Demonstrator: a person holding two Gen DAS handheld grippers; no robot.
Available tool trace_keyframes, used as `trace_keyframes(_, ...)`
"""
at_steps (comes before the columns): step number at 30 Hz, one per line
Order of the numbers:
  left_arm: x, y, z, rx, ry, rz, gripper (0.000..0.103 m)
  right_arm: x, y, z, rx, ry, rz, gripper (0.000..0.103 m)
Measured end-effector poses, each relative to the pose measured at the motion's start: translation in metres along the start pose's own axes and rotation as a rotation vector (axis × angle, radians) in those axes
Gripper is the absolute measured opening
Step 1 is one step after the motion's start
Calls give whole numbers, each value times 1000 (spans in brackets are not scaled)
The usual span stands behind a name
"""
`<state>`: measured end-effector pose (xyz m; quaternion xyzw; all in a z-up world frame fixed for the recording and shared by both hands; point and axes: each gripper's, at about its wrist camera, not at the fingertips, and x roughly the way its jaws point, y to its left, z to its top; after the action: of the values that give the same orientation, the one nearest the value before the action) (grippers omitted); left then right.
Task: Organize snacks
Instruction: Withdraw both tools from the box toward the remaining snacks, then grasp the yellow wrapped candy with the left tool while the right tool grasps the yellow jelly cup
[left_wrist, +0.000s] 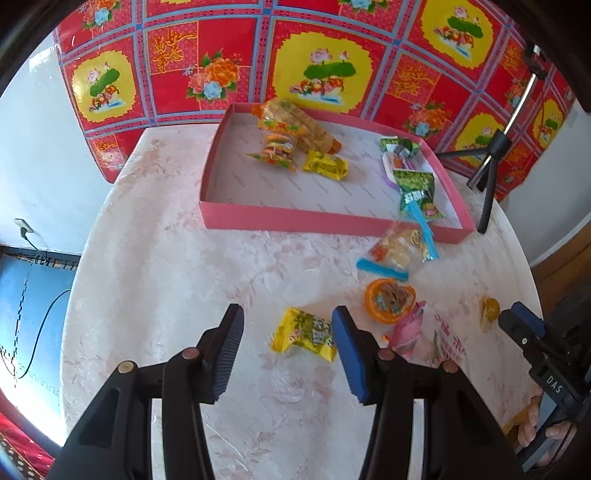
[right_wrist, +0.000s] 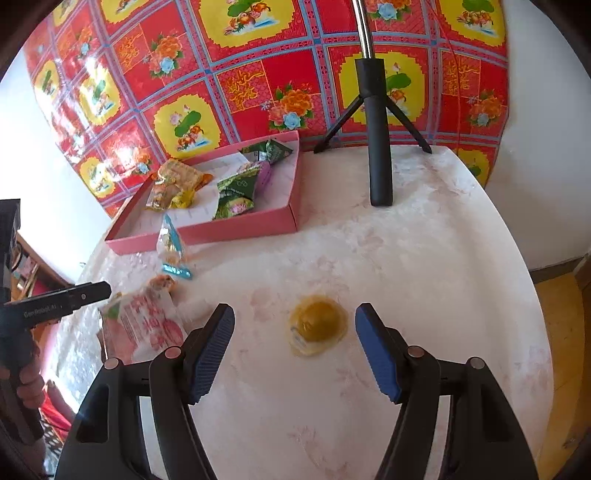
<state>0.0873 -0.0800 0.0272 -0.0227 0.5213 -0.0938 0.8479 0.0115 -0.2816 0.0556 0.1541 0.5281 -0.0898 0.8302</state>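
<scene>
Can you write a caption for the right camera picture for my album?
Open right tongs hover around a yellow jelly cup on the table, pink box behind.

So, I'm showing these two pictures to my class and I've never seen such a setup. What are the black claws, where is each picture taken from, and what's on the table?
There is no robot here: a person holds a hand-operated two-finger gripper in each hand. Each picture comes from a wide-angle camera on one gripper, looking along its fingers.

The left wrist view shows the left gripper, open, with a yellow snack packet on the table between its fingers. The right wrist view shows the right gripper, open, framing a small yellow jelly cup. Neither holds anything.

On the pale flowered tablecloth sits a shallow pink box already containing several snacks. A clear blue-edged bag, an orange cup and a pink packet still lie loose. The black tripod is just a stand.
</scene>
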Motion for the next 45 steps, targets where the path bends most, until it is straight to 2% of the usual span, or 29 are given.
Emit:
trace_keyframes(10, 4, -4, -6, 26, 4, -16, 52, 20, -5, -9, 52, 32, -6, 70)
trace_keyframes(15, 7, -8, -7, 48, -2, -13, 52, 21, 2, -14, 15, 9, -41, 70)
trace_keyframes(21, 12, -13, -10, 81, -6, 0, 52, 21, 6, -17, -5, -17, -49, 75)
trace_keyframes(25, 13, -13, -11, 89, -23, 10, 52, 21, 5, -20, 10, -55, -22, 84)
trace_keyframes(29, 13, -16, -13, 102, -41, 25, 49, 21, 5, -19, 14, -55, -14, 84)
trace_keyframes(31, 13, -16, -14, 107, -48, 28, 47, 20, 3, -19, 20, -59, -16, 81)
trace_keyframes(33, 13, -16, -14, 109, -52, 31, 45, 19, 2, -20, 28, -61, -32, 74)
trace_keyframes(36, 14, -15, -14, 108, -59, 32, 44, 17, -1, -20, 43, -67, -75, 55)
trace_keyframes(38, 14, -15, -15, 112, -65, 39, 42, 16, -5, -20, 55, -68, -103, 37)
trace_keyframes(40, 14, -15, -15, 118, -70, 43, 40, 16, -7, -20, 63, -68, -125, 32)
trace_keyframes(42, 14, -15, -16, 124, -68, 44, 36, 16, -7, -20, 61, -66, -129, 31)
trace_keyframes(45, 12, -13, -16, 110, -55, 8, 30, 16, -6, -20, 61, -62, -109, 27)
